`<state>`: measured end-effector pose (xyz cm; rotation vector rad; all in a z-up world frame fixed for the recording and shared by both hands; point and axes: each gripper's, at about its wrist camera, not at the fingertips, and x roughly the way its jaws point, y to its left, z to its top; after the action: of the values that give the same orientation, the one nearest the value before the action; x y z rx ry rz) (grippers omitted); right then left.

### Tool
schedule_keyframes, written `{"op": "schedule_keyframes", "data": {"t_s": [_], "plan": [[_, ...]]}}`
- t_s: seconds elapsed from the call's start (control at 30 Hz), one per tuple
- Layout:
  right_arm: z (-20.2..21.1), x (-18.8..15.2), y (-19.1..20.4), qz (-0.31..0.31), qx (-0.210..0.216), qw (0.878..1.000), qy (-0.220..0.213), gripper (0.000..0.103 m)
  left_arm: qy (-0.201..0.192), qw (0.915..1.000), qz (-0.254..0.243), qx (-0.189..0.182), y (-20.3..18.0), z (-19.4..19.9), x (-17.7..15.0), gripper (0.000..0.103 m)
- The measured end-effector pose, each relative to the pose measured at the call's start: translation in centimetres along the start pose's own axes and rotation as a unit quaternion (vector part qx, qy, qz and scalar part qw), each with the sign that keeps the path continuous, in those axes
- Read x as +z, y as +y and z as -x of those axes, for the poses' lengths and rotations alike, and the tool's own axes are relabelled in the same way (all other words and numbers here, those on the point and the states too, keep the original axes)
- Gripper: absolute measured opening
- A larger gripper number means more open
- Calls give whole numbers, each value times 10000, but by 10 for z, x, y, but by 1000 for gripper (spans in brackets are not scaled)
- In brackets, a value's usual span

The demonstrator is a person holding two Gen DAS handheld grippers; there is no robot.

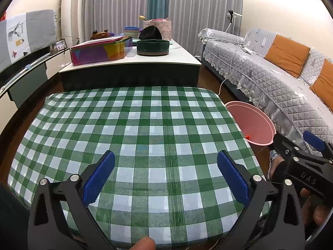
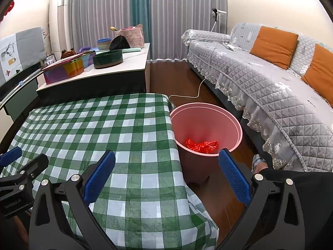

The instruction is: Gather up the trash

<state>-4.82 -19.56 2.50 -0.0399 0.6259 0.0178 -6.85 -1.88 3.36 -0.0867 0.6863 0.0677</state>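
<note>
Both the left gripper (image 1: 165,175) and right gripper (image 2: 166,175) spread wide, empty, over checkered surface (image 1: 145,125); red trash (image 2: 201,144) sits in pink bin (image 2: 208,114), bin base hidden.

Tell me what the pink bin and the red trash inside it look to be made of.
Pink bin: likely matte plastic, with smooth, even walls and a thin moulded rim. Red trash: probably thin plastic film, crumpled and glossy with bright highlights.

Soft even indoor light, sharp focus, fisheye-bent dark corners
</note>
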Motion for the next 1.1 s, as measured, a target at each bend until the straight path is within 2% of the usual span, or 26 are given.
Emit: {"op": "schedule_keyframes", "data": {"t_s": [1.1], "plan": [[0, 0, 0, 25, -2, 10000, -13, 98, 15, 10000, 33, -8, -4, 1, -3, 95]]}}
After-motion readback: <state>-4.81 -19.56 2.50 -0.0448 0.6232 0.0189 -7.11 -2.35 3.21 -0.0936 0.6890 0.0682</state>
